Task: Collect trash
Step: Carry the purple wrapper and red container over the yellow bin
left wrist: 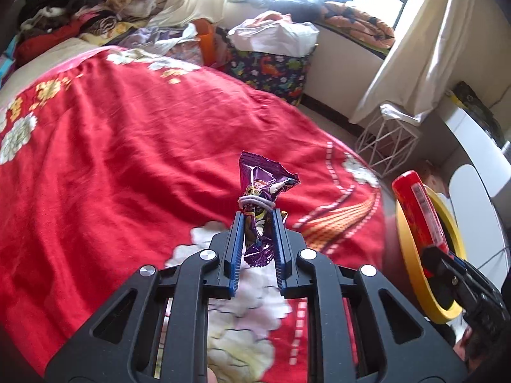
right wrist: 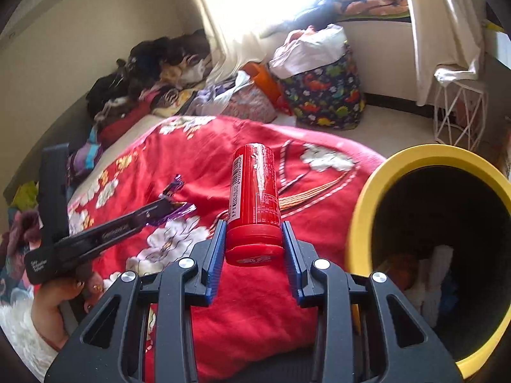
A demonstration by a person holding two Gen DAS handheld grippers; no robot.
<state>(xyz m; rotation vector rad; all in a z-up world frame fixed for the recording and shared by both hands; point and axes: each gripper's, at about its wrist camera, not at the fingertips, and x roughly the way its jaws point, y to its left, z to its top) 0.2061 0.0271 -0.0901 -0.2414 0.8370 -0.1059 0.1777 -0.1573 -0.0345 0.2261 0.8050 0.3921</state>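
Observation:
In the left wrist view my left gripper (left wrist: pixel 258 215) is shut on a crumpled purple snack wrapper (left wrist: pixel 262 178) with a pale elastic band around it, held above the red flowered blanket (left wrist: pixel 127 159). In the right wrist view my right gripper (right wrist: pixel 254 223) is shut on a red cylindrical container (right wrist: pixel 254 191), gripped at its capped end, with the rest pointing away from me. A yellow-rimmed bin (right wrist: pixel 361 210) with a dark inside stands just right of it, with some rubbish at the bottom. The left gripper (right wrist: pixel 166 202) and the wrapper (right wrist: pixel 174 186) show at the left, over the bed.
A dinosaur-print basket (left wrist: pixel 271 70) stuffed with white fabric stands on the floor beyond the bed. A white wire stand (left wrist: pixel 386 146) is by the curtain (left wrist: pixel 415 48). Clothes (right wrist: pixel 143 79) are piled along the wall. A person's hand (right wrist: pixel 54 300) holds the left gripper.

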